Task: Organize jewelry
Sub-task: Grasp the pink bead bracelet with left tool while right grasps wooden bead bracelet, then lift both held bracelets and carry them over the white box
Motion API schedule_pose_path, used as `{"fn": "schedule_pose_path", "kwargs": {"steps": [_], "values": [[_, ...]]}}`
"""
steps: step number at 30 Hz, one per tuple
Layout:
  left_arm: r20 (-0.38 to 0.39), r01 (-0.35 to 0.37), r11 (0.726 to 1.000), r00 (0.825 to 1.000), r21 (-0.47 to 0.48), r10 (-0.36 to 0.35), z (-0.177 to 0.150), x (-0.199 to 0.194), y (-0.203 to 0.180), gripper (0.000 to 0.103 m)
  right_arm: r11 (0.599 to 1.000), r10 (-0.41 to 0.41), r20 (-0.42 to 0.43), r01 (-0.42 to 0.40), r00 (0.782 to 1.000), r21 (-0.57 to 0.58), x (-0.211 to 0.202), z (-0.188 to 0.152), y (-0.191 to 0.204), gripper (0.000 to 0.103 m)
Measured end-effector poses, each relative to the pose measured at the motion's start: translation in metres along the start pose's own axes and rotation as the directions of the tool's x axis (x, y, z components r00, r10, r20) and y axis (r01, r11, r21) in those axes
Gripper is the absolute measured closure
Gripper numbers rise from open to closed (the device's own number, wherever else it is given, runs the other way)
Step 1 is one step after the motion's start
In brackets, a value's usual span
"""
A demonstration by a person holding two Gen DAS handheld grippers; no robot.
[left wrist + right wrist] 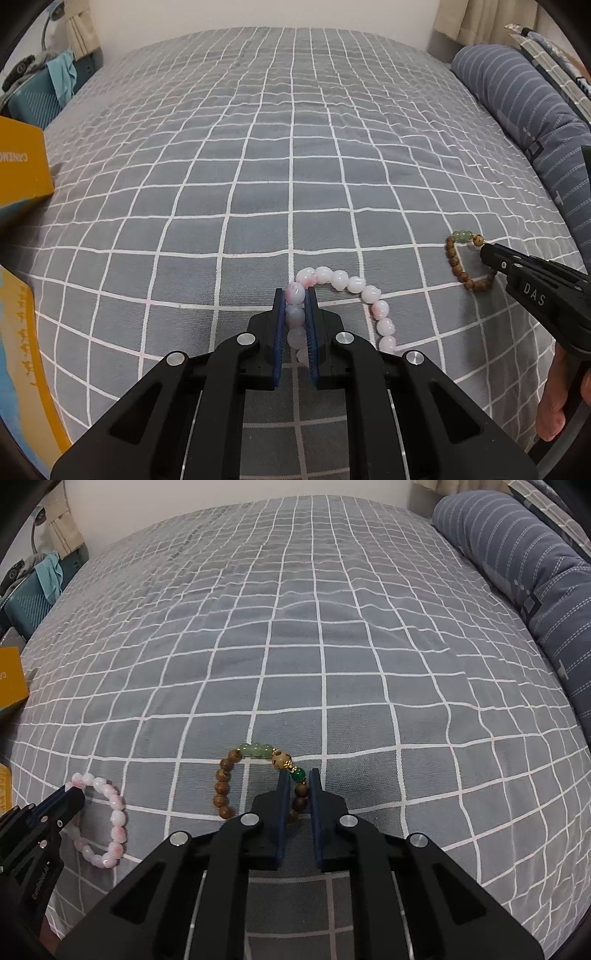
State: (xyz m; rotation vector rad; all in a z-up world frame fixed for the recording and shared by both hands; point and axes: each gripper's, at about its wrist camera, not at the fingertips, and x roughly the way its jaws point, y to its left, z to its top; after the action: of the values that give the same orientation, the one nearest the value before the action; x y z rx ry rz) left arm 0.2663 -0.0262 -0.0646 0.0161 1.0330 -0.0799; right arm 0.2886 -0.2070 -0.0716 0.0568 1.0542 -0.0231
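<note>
A grey checked bedsheet [258, 166] covers the bed, with a striped blue pillow [524, 122] along its right edge and a yellow box [22, 166] at its left edge. Near the front edge, the left gripper [295, 299] is clamped on the pink bracelet [354, 291]. Just beside it, the right gripper [297, 775] pinches the brown bracelet [223, 794] at its green bead.

Bedsheet [258, 166] grey w/ white grid; bracelet [354, 284] pink-white; wooden bracelet [223, 786] brown, green beads.
</note>
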Motion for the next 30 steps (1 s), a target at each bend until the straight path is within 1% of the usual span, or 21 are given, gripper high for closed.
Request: {"fn": "schedule_pose_path", "kwargs": {"steps": [7, 17, 30], "values": [[0.037, 0.001, 1.000, 0.999, 0.016, -0.001, -0.001, -0.018, -0.004, 0.093, 1.000, 0.001, 0.037, -0.001, 0.999, 0.002, -0.018, -0.001, 0.001, 0.094], [0.095, 0.025, 1.000, 0.995, 0.016, -0.026, -0.007, -0.049, -0.006, 0.093, 1.000, 0.020, 0.079, -0.021, 0.997, 0.009, -0.045, -0.003, 0.002, 0.095], [0.149, 0.021, 0.999, 0.989, 0.031, -0.026, -0.016, -0.080, -0.009, 0.093, 1.000, 0.031, 0.126, -0.031, 0.992, -0.005, -0.080, -0.013, 0.008, 0.096]]}}
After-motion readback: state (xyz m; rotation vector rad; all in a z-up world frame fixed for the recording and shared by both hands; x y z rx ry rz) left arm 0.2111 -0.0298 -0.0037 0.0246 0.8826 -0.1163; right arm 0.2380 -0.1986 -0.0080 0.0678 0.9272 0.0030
